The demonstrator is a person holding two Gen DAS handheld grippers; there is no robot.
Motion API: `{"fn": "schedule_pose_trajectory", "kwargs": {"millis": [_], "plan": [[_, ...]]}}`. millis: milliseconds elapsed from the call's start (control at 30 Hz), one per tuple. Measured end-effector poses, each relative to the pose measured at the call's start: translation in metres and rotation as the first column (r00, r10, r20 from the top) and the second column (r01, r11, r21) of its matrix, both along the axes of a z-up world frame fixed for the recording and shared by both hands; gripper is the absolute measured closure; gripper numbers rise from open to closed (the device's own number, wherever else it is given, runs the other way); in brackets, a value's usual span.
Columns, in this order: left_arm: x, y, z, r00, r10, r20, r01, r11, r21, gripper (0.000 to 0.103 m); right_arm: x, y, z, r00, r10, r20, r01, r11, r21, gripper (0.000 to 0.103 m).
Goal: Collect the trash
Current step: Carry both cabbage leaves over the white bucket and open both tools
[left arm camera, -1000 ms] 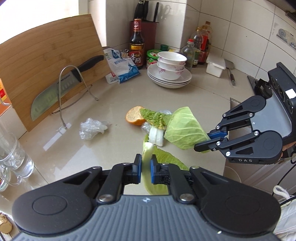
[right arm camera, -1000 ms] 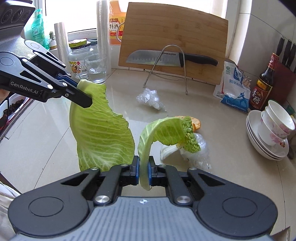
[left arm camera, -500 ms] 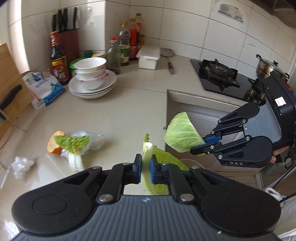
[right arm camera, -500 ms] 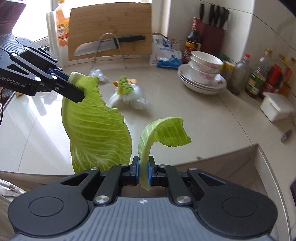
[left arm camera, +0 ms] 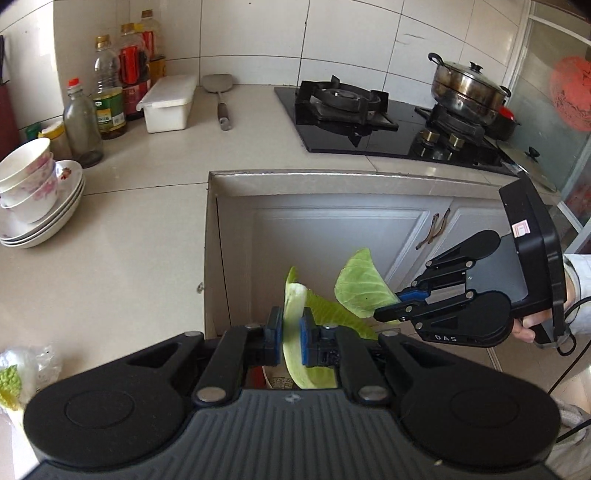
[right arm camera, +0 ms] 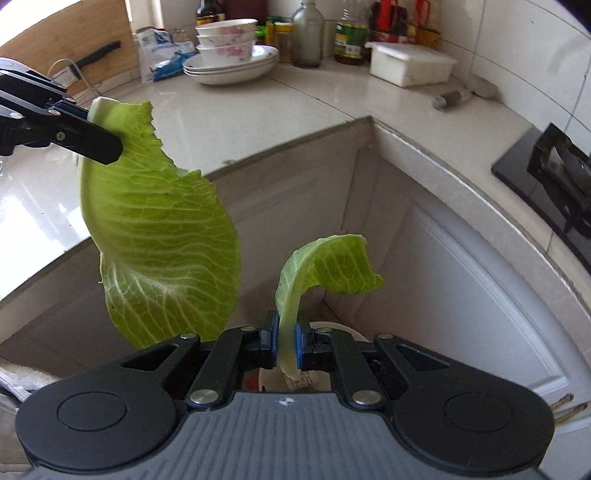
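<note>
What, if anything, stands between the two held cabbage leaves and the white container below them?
Nothing visible does. The left hand-held gripper and right hand-held gripper each grip a cabbage leaf in open air above the white container, whose rim shows just under the fingers.

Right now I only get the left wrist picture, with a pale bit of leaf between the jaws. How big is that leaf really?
Observer: In the right wrist view, the large cabbage leaf is broad. It hangs well below the left gripper, which pinches its pale top edge.
Operator: And the other leaf, how is it held?
Observer: The right gripper clamps the small cabbage leaf by its pale stalk, and the green tip curls over to the right.
Operator: Anything on the counter that I miss?
Observer: A wooden cutting board stands at the far left, with a knife in front of it.
</note>
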State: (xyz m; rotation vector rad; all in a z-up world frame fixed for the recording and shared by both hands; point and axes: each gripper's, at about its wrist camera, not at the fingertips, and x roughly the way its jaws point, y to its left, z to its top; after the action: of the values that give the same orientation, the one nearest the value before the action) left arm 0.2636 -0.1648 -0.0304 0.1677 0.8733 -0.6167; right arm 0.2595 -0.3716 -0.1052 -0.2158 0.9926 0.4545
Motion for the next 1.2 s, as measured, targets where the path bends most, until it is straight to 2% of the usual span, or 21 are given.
{"fn": "schedule_pose_trajectory", "kwargs": {"millis": [167,433,467,533,567,600,700,800,933,1067,1200], "plan": [[0.017,-0.023,-0.021,0.999,-0.024,-0.024,0.025,1.000,0.018,0.096,0.014,-0.021,-0.037,0.995,-0.082,-0.059,0.083,0.997,0.006,0.092],[0.036,-0.050,-0.049,0.999,-0.018,-0.042,0.020,0.998,0.057,0.096,0.037,-0.035,-0.098,0.977,-0.149,-0.151,0.153,0.988,0.013,0.092],[0.039,-0.053,-0.053,0.999,-0.012,-0.047,0.015,0.998,0.061,0.096,0.039,-0.036,-0.104,0.976,-0.158,-0.150,0.162,0.987,0.009,0.089],[0.043,-0.058,-0.061,0.998,0.001,-0.056,0.002,0.998,0.068,0.096,0.041,-0.039,-0.113,0.973,-0.174,-0.149,0.176,0.984,-0.003,0.064],[0.046,-0.062,-0.066,0.998,0.006,-0.060,-0.001,0.997,0.073,0.096,0.041,-0.041,-0.115,0.973,-0.182,-0.143,0.184,0.983,0.002,0.048],[0.047,-0.065,-0.070,0.998,0.010,-0.064,-0.005,0.997,0.076,0.096,0.041,-0.043,-0.117,0.972,-0.187,-0.140,0.189,0.982,0.006,0.043],[0.053,-0.073,-0.080,0.997,0.017,-0.073,-0.010,0.996,0.088,0.096,0.039,-0.050,-0.119,0.968,-0.206,-0.147,0.210,0.978,0.013,0.041],[0.058,-0.083,-0.091,0.996,0.023,-0.088,-0.015,0.995,0.094,0.096,0.036,-0.051,-0.116,0.966,-0.221,-0.136,0.224,0.974,0.011,0.029],[0.066,-0.098,-0.105,0.995,0.016,-0.102,-0.005,0.995,0.102,0.096,0.019,-0.052,-0.111,0.967,-0.231,-0.110,0.231,0.973,-0.015,0.026],[0.072,-0.113,-0.123,0.994,0.006,-0.113,0.006,0.994,0.109,0.096,0.002,-0.055,-0.108,0.963,-0.251,-0.098,0.249,0.968,-0.027,0.016],[0.079,-0.124,-0.146,0.991,0.018,-0.134,0.000,0.991,0.131,0.096,-0.001,-0.063,-0.115,0.951,-0.292,-0.106,0.290,0.956,-0.036,0.016]]}}
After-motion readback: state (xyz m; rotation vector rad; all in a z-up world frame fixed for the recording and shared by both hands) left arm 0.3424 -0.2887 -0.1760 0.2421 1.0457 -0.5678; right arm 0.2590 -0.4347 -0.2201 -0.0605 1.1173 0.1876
